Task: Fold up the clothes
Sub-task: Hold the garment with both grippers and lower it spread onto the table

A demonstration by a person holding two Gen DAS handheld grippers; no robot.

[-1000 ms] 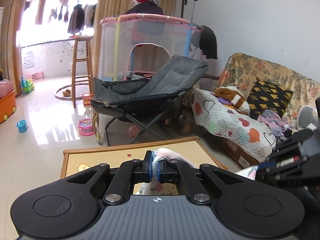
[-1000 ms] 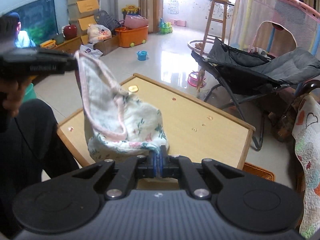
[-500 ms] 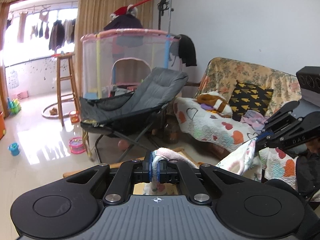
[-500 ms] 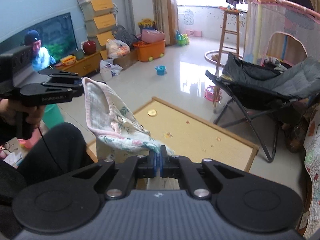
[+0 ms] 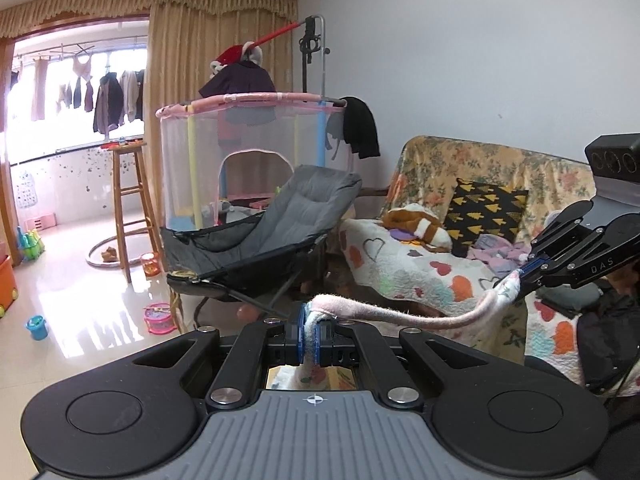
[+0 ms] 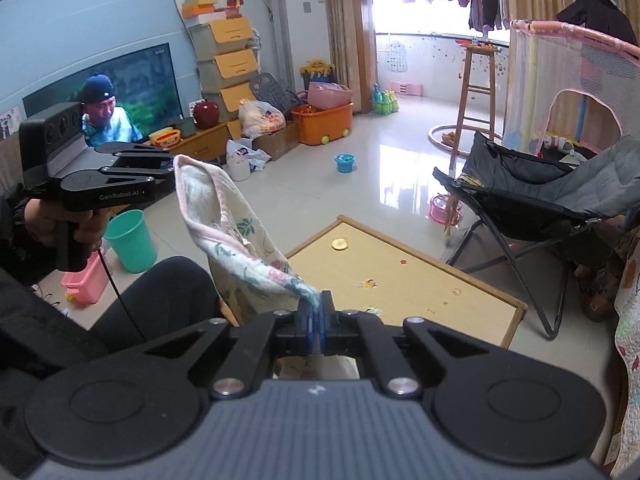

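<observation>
Both the left claw (image 5: 311, 336) and right claw (image 6: 316, 322), each pinching the pink-edged floral cotton garment (image 6: 240, 248), have risen, lifting it clear of the wooden bench (image 6: 404, 280) for spreading.

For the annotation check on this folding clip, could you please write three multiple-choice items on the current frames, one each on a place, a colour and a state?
1. Where is the garment?
A. flat on the table
B. held in the air between both grippers
C. on the sofa

2. What colour is its edge trim?
A. pink
B. black
C. orange

3. How are the jaws of the right gripper?
A. wide open
B. shut on nothing
C. shut on the garment

Answers:
1 B, since the left gripper holds one end, the right gripper the other, and the cloth hangs above the table.
2 A, the hem running between them is pink.
3 C, cloth is pinched between the closed jaws.
</observation>
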